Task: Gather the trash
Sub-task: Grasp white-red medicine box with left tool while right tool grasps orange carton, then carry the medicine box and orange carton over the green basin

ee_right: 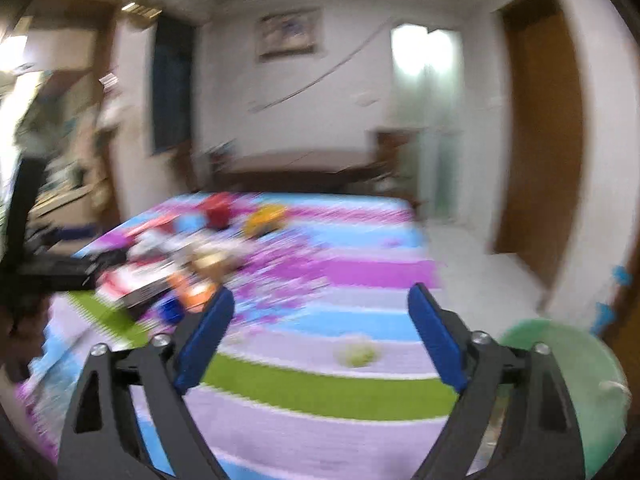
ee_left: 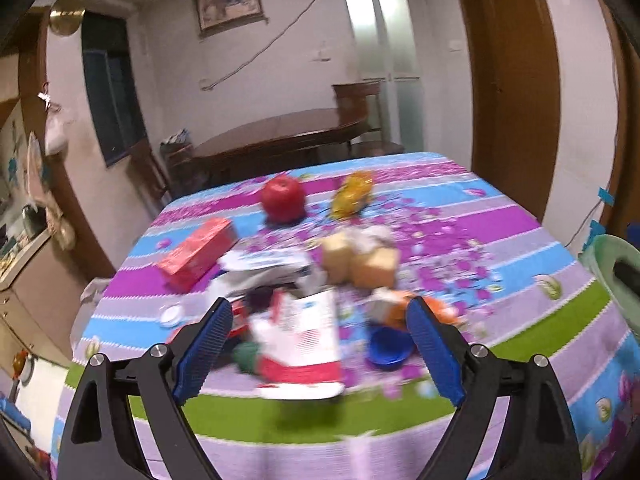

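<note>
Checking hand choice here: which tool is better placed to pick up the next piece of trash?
Likely left. The left tool is open and faces the trash pile directly; the right tool, also open, frames only bare tablecloth.

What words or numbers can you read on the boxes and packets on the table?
None can be read.
Red box: any print is too blurred.
White and red packet: blue and red marks, blurred, unreadable.
White wrapper: dark print, too blurred.
Right view: everything is smeared.

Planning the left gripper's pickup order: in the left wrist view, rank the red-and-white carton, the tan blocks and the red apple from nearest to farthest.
1. Red-and-white carton, between the open jaws.
2. Tan blocks, mid-table, slightly right.
3. Red apple, far side, centre-left.
</note>
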A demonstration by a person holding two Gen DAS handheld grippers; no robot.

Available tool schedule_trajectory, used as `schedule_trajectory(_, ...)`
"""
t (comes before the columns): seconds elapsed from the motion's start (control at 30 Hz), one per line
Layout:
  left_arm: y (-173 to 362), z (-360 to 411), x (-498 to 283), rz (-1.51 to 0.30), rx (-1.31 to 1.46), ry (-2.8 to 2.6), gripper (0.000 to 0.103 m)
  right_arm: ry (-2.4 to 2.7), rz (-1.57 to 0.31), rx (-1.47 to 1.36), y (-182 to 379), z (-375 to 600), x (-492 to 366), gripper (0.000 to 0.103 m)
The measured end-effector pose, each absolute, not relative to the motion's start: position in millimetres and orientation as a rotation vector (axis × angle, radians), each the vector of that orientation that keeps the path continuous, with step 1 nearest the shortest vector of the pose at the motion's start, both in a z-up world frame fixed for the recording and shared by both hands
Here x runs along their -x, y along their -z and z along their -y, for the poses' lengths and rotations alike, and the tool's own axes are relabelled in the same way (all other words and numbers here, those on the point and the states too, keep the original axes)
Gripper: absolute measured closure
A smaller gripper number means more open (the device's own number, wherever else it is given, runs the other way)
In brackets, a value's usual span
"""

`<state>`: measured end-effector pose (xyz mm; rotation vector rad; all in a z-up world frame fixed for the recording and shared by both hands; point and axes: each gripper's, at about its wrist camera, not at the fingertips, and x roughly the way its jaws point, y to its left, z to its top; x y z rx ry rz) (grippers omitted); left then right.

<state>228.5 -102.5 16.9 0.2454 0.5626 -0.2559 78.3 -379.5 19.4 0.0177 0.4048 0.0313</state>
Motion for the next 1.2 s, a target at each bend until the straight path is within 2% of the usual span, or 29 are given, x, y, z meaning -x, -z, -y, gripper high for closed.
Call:
schedule_trajectory(0.1, -8.2, 87.1, -237.3, -0.610, -0.277, 0.288, 0.011, -0.227, -0.502, 0.039, -10.5, 352.2, -104.5, 0.011)
schedule_trajectory(0.37, 32.8, 91.1, -271.0, -0.700, -0.353, 0.319, 0.011, -0.420, -0.673, 0.274, 18.6, 305.7, -164.6, 0.012)
schedule_trajectory(0.43, 42.3, 89.2, -283.0, -0.736, -0.331, 0.315, 0.011, -0.442, -0.692, 0.295, 24.9, 294.9, -176.3, 0.019)
schedule_trajectory(0.47, 45.8, 88.2, -287.2, -0.748, -0.321, 0.315, 0.013, -0.447, -0.706, 0.309, 28.0, 290.7, -182.0, 0.029)
schedule_trajectory(0.5, 48.9, 86.6, -290.8, -0.760, -0.307, 0.316, 0.018, -0.457, -0.721, 0.317, 31.4, 288.2, -187.7, 0.039)
schedule_trajectory(0.57, 52.9, 84.6, -295.5, -0.782, -0.285, 0.325, 0.027, -0.469, -0.734, 0.348, 36.9, 278.2, -193.9, 0.042)
schedule_trajectory(0.63, 55.3, 83.6, -296.4, -0.784, -0.272, 0.337, 0.036, -0.480, -0.734, 0.379, 38.7, 272.2, -195.0, 0.054)
schedule_trajectory(0.7, 55.1, 83.9, -295.9, -0.781, -0.266, 0.352, 0.051, -0.485, -0.759, 0.392, 42.3, 268.8, -197.5, 0.084)
schedule_trajectory(0.8, 50.0, 82.2, -291.1, -0.768, -0.240, 0.370, 0.055, -0.492, -0.769, 0.369, 41.8, 270.3, -195.8, 0.089)
schedule_trajectory(1.2, 11.4, 64.2, -242.2, -0.747, -0.175, 0.426, 0.056, -0.479, -0.675, 0.222, -3.6, 284.5, -122.2, 0.089)
